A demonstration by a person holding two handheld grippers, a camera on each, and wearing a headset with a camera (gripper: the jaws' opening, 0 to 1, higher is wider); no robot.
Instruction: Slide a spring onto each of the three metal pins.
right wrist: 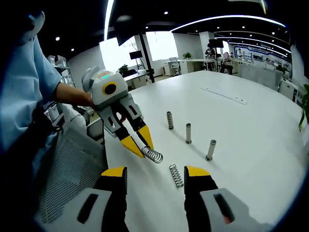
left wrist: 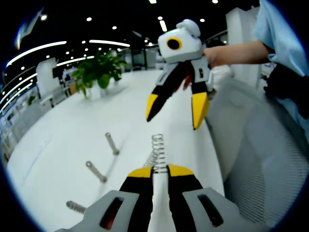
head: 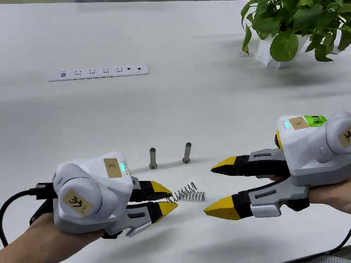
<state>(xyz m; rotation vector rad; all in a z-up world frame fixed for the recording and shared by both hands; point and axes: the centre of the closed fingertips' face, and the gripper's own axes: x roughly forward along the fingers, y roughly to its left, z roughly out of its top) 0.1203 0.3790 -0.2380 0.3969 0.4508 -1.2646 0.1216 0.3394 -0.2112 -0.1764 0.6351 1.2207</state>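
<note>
Head view: left tongs [head: 167,200] clamp a spring [head: 186,193] by its end, probably bound for the pins [head: 153,158] at twelve o'clock. Right tongs [head: 209,190] gape.

The right gripper [right wrist: 156,173] hangs by the tabletop's [right wrist: 251,145] near edge with its jaws spread wide and a loose spring [right wrist: 175,175] lying between them. The left gripper [right wrist: 142,147] pinches a second spring [right wrist: 152,154]. Farther in stand two bare pins [right wrist: 188,133] and a third pin [right wrist: 169,120], seemingly already wearing a coil.
</note>
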